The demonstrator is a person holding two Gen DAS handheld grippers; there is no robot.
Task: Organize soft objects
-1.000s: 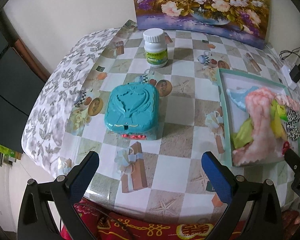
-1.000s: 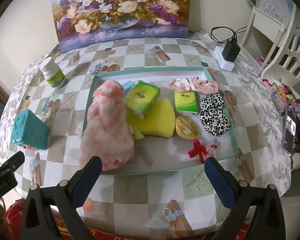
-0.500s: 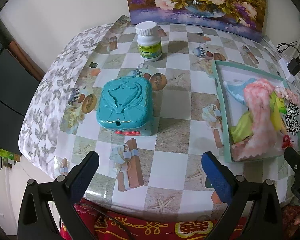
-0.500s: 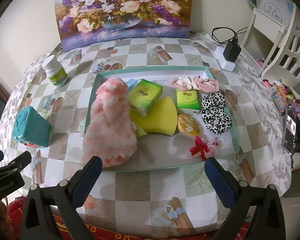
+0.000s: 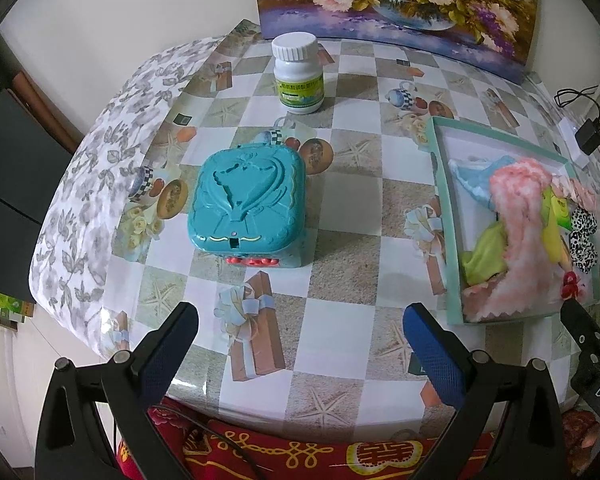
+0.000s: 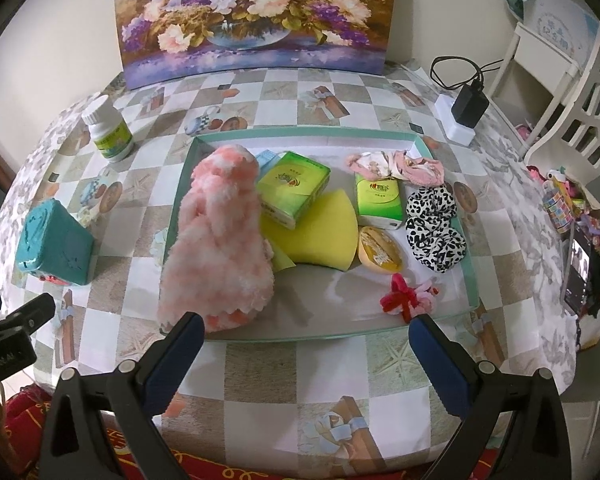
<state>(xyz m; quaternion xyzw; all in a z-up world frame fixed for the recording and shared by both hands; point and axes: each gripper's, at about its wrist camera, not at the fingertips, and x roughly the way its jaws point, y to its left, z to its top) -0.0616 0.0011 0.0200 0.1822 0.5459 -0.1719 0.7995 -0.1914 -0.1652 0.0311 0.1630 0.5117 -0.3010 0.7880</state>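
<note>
only your right view shows the tissue packs (image 6: 293, 187) and leopard scrunchie (image 6: 434, 224) in the tray (image 6: 470, 276); the pink fluffy cloth (image 6: 220, 240) hides them from your left view. both your grippers' jaws are apart, empty, with the teal box (image 5: 247, 206) left of the tray on the bench (image 5: 348, 208).

Bare tabletop (image 5: 352, 208) between teal box (image 5: 248, 208) and tray (image 5: 444, 216)

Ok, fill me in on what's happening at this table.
A person holds two grippers over the table, both open and empty. The left gripper faces a closed teal box; the right gripper faces a tray holding a fluffy pink cloth, tissue packs, a yellow sponge and scrunchies. Nothing is grasped yet.
</note>
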